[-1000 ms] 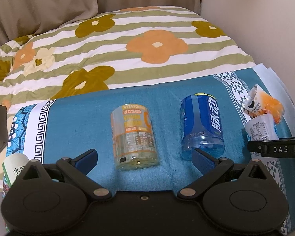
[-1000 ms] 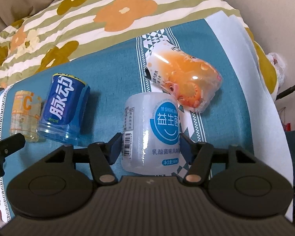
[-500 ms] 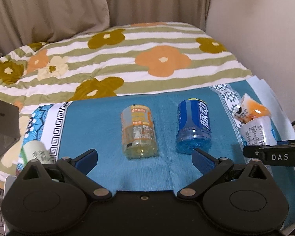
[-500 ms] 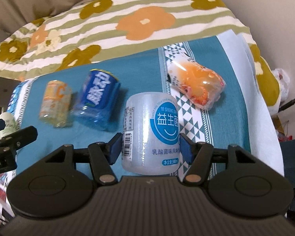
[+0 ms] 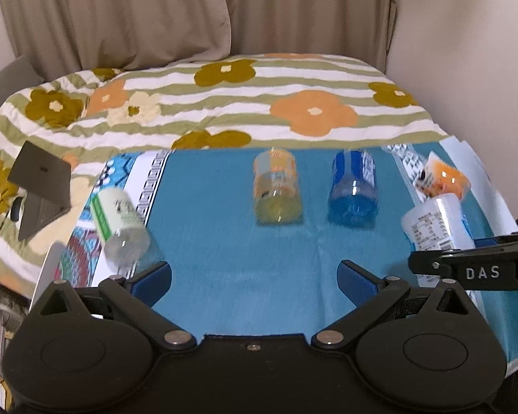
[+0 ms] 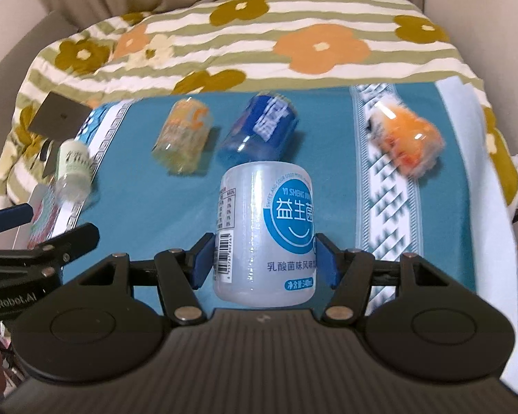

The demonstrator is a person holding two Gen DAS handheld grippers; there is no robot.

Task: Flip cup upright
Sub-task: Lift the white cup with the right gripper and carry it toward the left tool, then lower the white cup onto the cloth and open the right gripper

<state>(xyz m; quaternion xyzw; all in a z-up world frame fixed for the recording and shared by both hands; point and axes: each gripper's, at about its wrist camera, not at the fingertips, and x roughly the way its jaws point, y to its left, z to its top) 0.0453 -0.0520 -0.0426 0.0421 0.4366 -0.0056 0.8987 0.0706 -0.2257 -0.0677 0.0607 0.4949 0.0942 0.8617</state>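
My right hand-held gripper (image 6: 263, 262) pinches the white cup (image 6: 264, 234) by its lower sidewall, lifted clear of the bed (image 6: 155, 214). It looks light, thin and slick, so I squeeze gently. My left hand-held gripper (image 5: 254, 281) hangs spread, holding nothing.

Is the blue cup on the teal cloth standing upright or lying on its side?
Lying on its side. The blue cup rests lengthwise on the teal cloth, clear end toward the camera.

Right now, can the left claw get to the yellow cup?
Probably yes. The left claw is open and empty, and the yellow cup lies straight ahead on the blue cloth with nothing between them.
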